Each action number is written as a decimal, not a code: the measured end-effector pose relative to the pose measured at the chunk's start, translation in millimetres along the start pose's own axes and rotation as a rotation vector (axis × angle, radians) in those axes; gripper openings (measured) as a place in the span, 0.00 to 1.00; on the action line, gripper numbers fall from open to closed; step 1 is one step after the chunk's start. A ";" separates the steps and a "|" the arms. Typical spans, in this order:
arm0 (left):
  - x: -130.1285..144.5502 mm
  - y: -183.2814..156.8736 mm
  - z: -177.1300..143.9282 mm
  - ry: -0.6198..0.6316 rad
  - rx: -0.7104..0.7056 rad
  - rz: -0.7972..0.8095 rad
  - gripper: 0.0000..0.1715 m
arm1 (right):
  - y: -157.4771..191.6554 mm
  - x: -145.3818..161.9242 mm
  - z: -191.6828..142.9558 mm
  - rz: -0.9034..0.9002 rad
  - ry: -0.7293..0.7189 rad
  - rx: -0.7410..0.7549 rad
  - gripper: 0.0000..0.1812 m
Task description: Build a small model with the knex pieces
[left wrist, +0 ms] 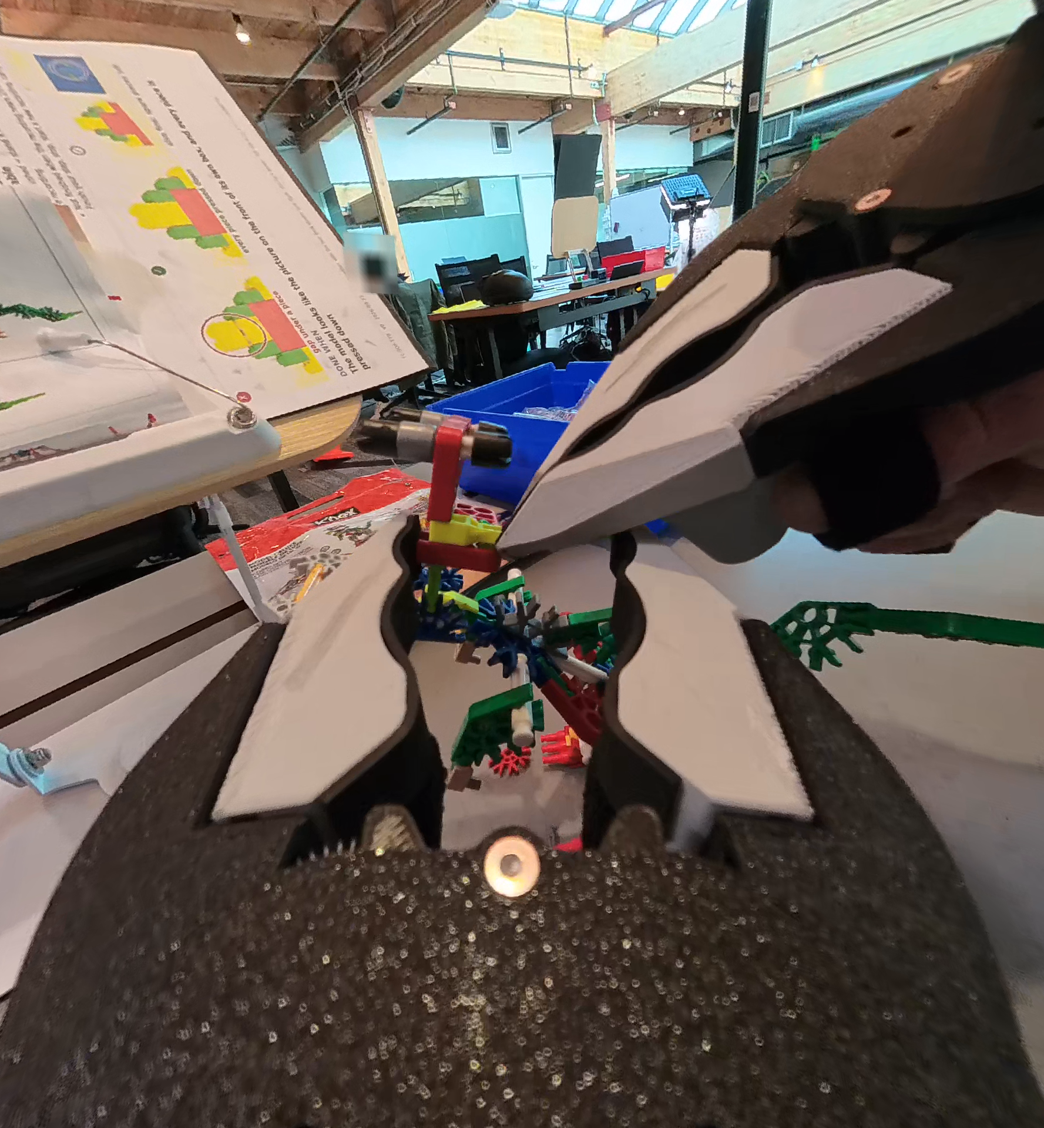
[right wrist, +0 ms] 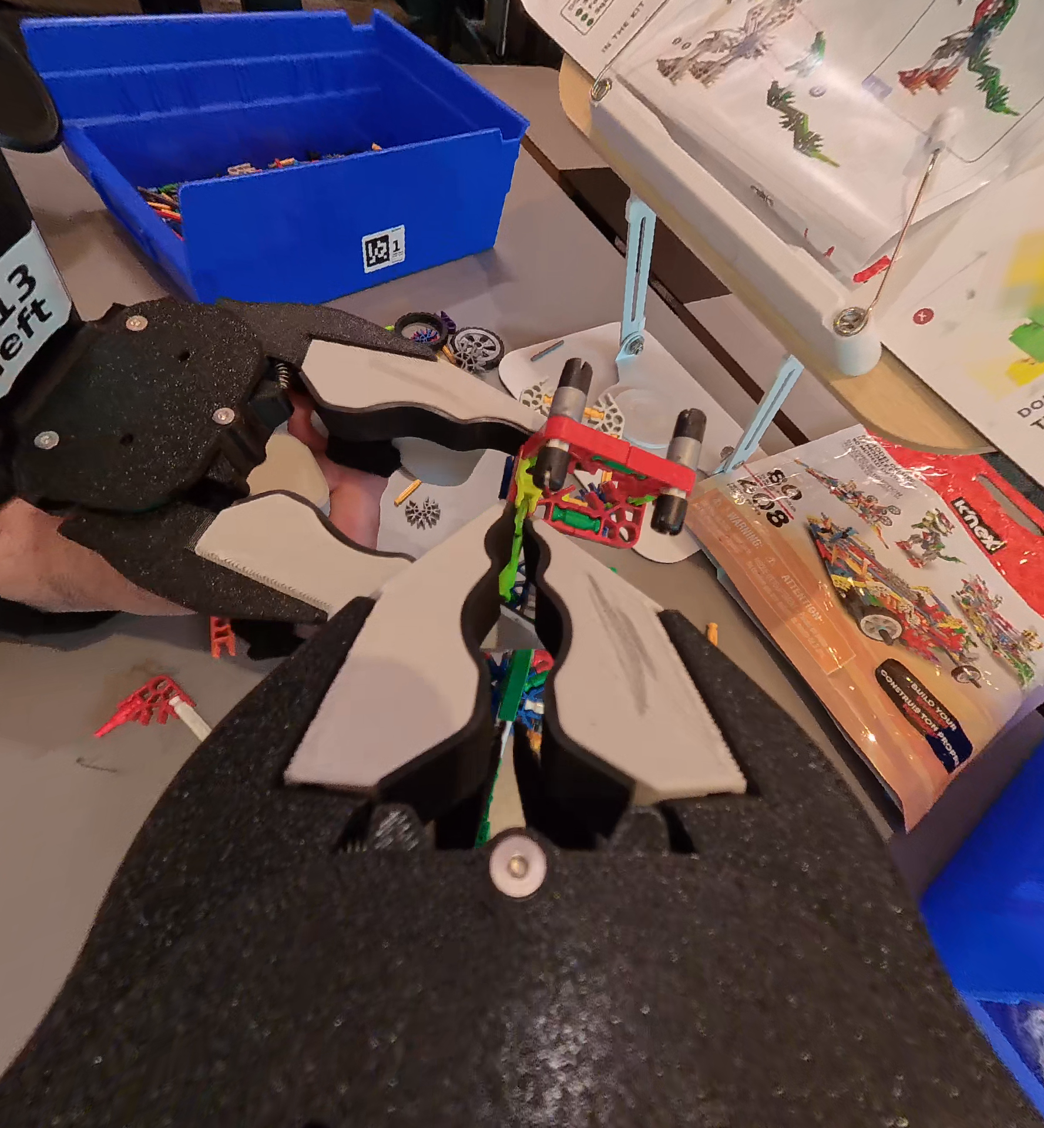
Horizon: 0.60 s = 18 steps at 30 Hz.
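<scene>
Both tools meet at one toy here. The right tool (right wrist: 514, 531) is pinched tight on the rod-and-connector model (right wrist: 592, 488), its tips clamped on the yellow-green strip (right wrist: 516, 519) that runs down the model's side. The left tool (left wrist: 510, 549) stands with its fingers parted around the same model; its left tip sits against the red pieces, its right tip stands apart, so whether it truly grips I cannot tell. The model is up off the grey table (right wrist: 49, 824), red frame on top with two black-and-grey cylinders (right wrist: 681, 470) sticking out, a tangle of blue, green and white pieces below between the fingers. A long green frond piece (left wrist: 934, 632) trails out to the right of the left tool. Behind, a blue bin (right wrist: 299, 165) holds loose coloured parts, two small wheels (right wrist: 452, 339) lie near it, and the red-and-orange kit bag (right wrist: 873, 610) lies flat under a tilted instruction stand (right wrist: 751, 201). A red fan piece (right wrist: 147, 702) lies alone on the table.
</scene>
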<state>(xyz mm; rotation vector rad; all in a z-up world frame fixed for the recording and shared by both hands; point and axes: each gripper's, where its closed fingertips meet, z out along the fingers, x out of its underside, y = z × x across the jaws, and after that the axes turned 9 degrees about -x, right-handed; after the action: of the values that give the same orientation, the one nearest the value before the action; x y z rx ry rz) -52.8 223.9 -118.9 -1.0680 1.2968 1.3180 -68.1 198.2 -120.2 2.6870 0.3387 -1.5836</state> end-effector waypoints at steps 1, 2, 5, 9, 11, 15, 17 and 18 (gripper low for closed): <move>0.0 -0.2 -0.2 -0.002 0.002 0.002 0.34 | 0.3 -0.6 -0.3 -0.001 -0.008 0.000 0.00; -0.9 0.3 -0.4 -0.007 -0.003 -0.002 0.34 | 0.1 -1.4 -0.3 0.000 -0.019 0.002 0.00; -2.0 2.2 0.3 -0.010 -0.001 -0.032 0.34 | -1.4 -3.5 0.9 -0.001 -0.043 0.027 0.00; -4.3 6.2 -0.9 -0.027 -0.004 -0.058 0.34 | -1.3 -7.6 2.7 -0.019 -0.073 0.054 0.00; -6.1 7.3 -1.6 -0.039 -0.013 -0.048 0.34 | -1.6 -9.5 2.6 -0.034 -0.088 0.074 0.00; -5.2 8.0 -1.4 -0.046 -0.012 -0.039 0.33 | -2.0 -9.0 3.5 -0.053 -0.092 0.100 0.00; -5.4 7.7 -1.6 -0.054 -0.009 -0.038 0.33 | -1.9 -8.8 3.3 -0.063 -0.087 0.104 0.00; -5.4 7.6 -1.4 -0.054 -0.007 -0.035 0.33 | -2.0 -8.9 3.3 -0.073 -0.084 0.110 0.00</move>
<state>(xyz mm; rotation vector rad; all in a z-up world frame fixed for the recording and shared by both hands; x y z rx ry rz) -59.5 222.4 -112.5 -1.0485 1.2294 1.3178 -75.4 198.2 -114.0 2.7057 0.3631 -1.7798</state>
